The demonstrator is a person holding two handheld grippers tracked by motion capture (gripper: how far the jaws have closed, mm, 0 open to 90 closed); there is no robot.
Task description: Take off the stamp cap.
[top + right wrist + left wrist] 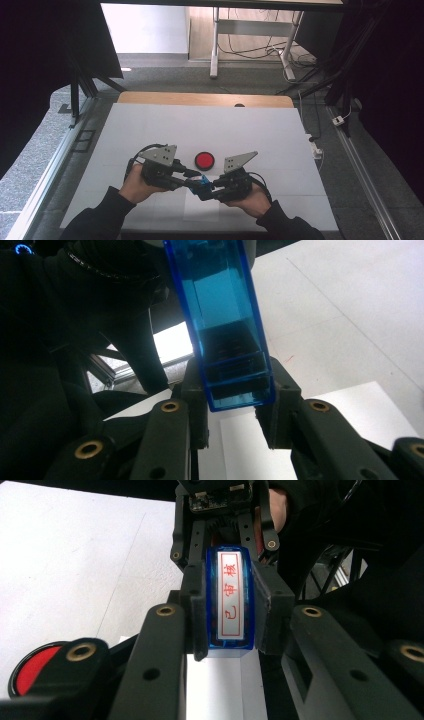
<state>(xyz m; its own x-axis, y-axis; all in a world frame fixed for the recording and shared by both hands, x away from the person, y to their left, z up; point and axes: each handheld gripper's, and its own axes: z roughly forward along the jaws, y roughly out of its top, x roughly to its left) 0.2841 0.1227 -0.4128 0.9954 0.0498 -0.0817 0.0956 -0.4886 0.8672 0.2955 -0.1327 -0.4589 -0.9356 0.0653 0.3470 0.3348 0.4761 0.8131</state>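
A blue see-through stamp (201, 184) hangs just above the table's front, between the two grippers. My left gripper (195, 180) comes in from the left and is shut on it. In the left gripper view the stamp (230, 600) shows a white face with red characters, and the pads of that gripper (230, 630) press its sides. My right gripper (208, 188) meets it from the right. In the right gripper view the blue body (225, 325) rises slanted from between the jaws of that gripper (232, 405), which are shut on its lower end.
A round red ink pad (204, 160) lies on the white table (200, 125) just beyond the grippers, and shows at the lower left of the left gripper view (35, 665). A white sheet of paper (202, 207) lies under the stamp at the front edge.
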